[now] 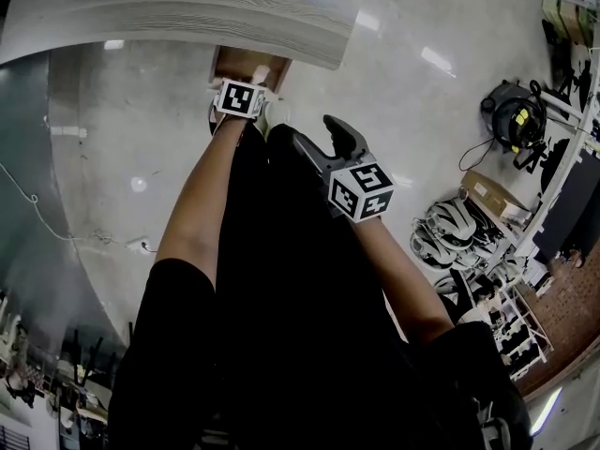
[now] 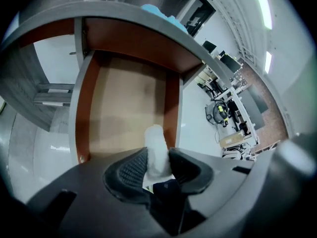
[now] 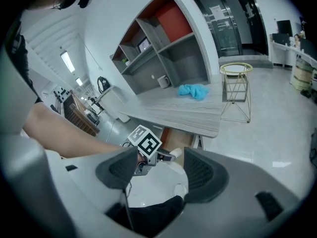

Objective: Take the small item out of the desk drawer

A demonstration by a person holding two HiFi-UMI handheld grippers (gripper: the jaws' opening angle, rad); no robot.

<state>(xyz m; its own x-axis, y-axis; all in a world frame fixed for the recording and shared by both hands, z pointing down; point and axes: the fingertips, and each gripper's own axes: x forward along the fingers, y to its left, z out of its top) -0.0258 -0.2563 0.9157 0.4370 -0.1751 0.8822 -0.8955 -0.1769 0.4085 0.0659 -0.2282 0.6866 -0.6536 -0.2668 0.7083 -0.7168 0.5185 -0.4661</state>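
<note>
The person stands at the grey wood-grain desk (image 1: 187,12) with a gripper in each hand, both angled down toward the open drawer (image 2: 126,108) that sticks out from under the desk's edge. The left gripper (image 2: 158,153) has its two ribbed black pads pressed against the sides of a small white item (image 2: 154,138). It looks like a soft, rounded roll, standing up between the jaws with its top poking out past the tips. The item is off the drawer's pale wooden bottom, over the front part of the drawer near its right-hand reddish-brown wall. I can see nothing else lying in the part of the drawer that is visible. The right gripper (image 3: 161,161) hangs just beside the left one, a little nearer the person's body, with its jaws standing well apart and nothing between them. Through that gap I can see only the left gripper's marker cube (image 3: 145,143) and the shiny floor. On the desk top lies a crumpled teal cloth (image 3: 194,90), well away from the drawer. A yellow wire-frame stool (image 3: 237,90) stands on the floor beyond the desk's end.
</note>
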